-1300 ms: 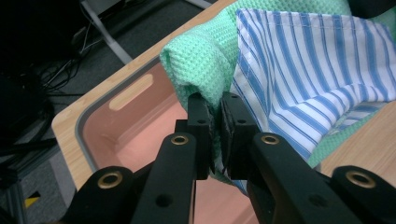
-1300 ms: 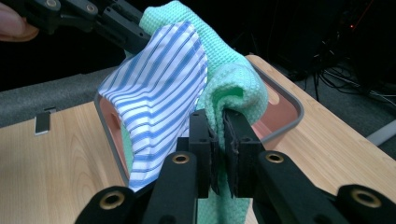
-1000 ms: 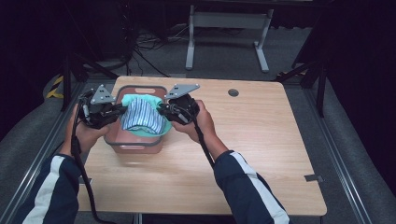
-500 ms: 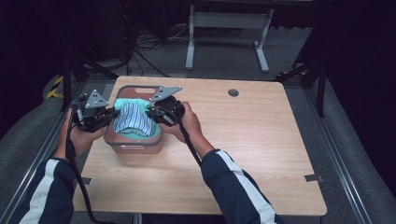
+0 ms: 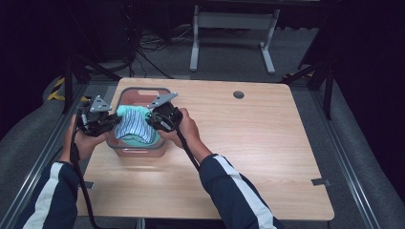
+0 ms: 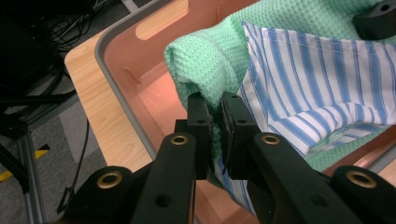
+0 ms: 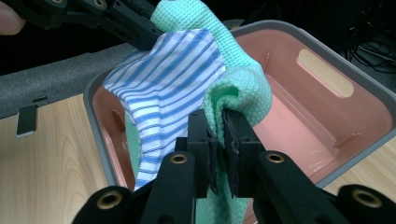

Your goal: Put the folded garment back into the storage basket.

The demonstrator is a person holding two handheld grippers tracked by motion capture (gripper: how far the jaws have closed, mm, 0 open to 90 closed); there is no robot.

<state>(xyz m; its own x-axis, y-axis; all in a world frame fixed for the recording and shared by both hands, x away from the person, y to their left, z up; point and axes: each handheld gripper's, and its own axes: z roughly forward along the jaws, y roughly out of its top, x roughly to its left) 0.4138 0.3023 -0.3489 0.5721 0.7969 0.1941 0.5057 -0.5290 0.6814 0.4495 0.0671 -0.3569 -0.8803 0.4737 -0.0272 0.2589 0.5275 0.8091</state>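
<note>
One pink bin [image 5: 138,149] sits on the surface [image 5: 267,157]. Above it, one green cloth [image 6: 205,60] and one striped cloth [image 6: 317,79] hang between left gripper [image 6: 215,114] and right gripper [image 7: 218,128], both jaws clamped on them.

A light wooden table [image 5: 267,143] with a smooth, matt grain finish. On it, a salmon-pink plastic tub with a grey rim [image 7: 327,116], smooth and slightly glossy inside. A mint-green cloth in a bumpy waffle weave [image 6: 205,60] and a thin, smooth blue-and-white striped woven fabric with a stitched hem [image 6: 317,79]. The left gripper [image 6: 215,109] and right gripper [image 7: 217,126] have matt black plastic jaws with brass-coloured metal rivets.
</note>
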